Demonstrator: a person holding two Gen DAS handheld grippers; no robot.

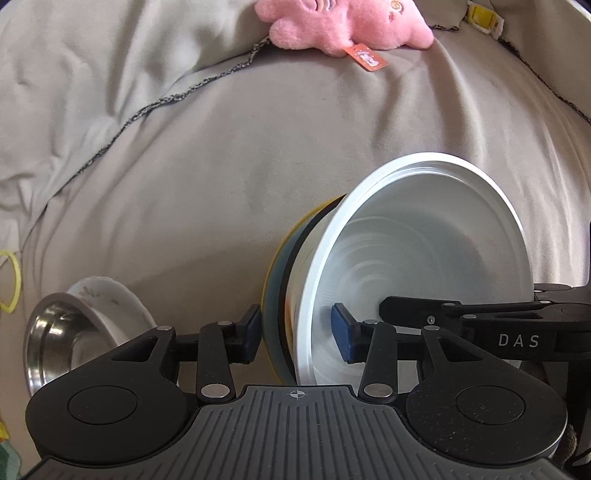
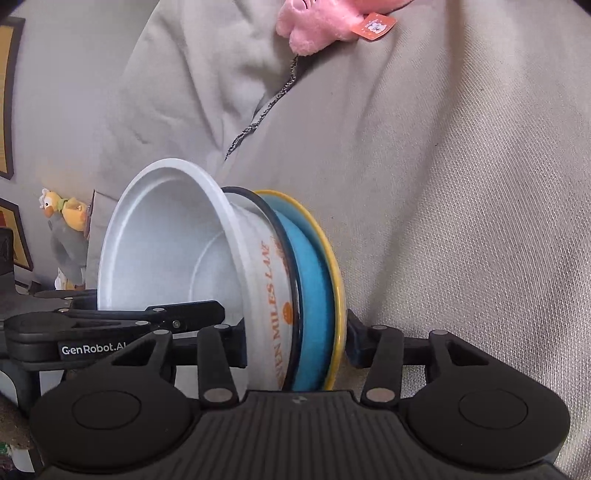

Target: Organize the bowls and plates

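A nested stack stands on edge: a white bowl (image 1: 424,251), a white dish with orange lettering (image 2: 273,295), a blue plate (image 2: 314,314) and a yellow plate (image 2: 336,266). My left gripper (image 1: 297,332) straddles the stack's rim, one pad outside the yellow plate, one inside the white bowl, touching on both sides. My right gripper (image 2: 295,339) straddles the same stack from the other side, jaws against it. The right gripper also shows in the left wrist view (image 1: 480,317). A steel bowl (image 1: 55,339) nested with a floral white bowl (image 1: 118,306) lies at the left.
Everything rests on a wrinkled beige bedsheet (image 1: 221,147). A pink plush toy (image 1: 332,22) lies at the far end. A yellow duck plush (image 2: 66,214) stands at the left. A yellow ring (image 1: 11,280) lies at the far left.
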